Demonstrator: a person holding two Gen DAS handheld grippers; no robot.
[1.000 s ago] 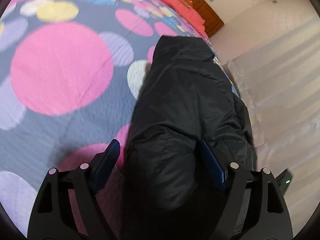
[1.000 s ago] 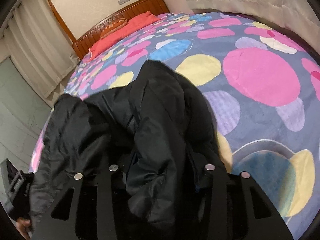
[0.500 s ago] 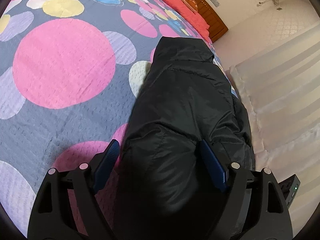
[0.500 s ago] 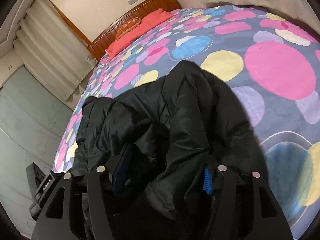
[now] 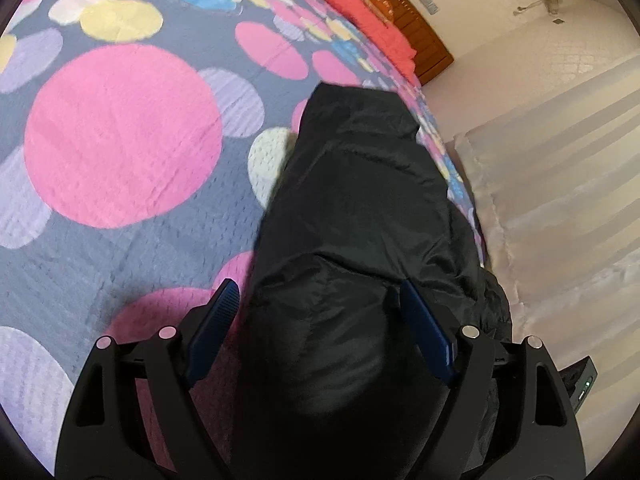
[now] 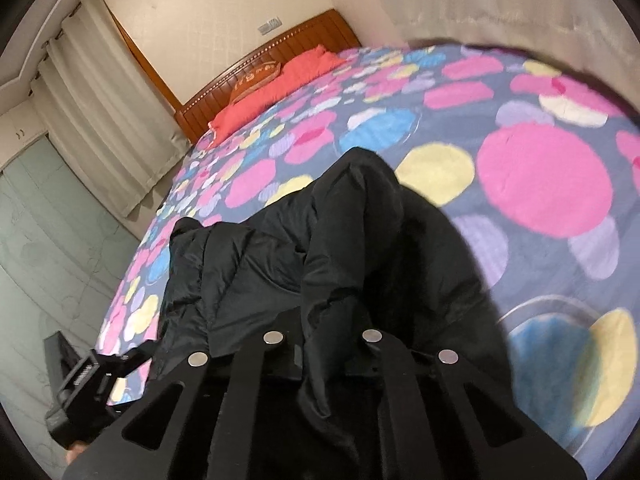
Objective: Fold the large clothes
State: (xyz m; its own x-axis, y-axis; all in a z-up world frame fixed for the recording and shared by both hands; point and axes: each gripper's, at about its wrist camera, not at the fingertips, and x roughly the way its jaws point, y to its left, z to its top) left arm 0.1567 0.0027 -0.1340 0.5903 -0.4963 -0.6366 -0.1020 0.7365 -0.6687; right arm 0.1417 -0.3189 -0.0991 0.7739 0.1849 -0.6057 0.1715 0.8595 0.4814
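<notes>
Left wrist view: the left gripper [image 5: 320, 312] has its blue-padded fingers [image 5: 426, 334] spread wide on either side of a fold of the black padded jacket [image 5: 360, 208], not pressing it. The jacket lies lengthwise near the edge of the bed, on a grey bedspread [image 5: 120, 136] printed with coloured circles. Beyond it stands a wooden headboard [image 5: 408, 28].

Right wrist view: the right gripper [image 6: 324, 344] is clamped on a bunched fold of the jacket [image 6: 360, 240]; its fingertips are buried in fabric. Red pillows [image 6: 280, 88] lie beyond.
</notes>
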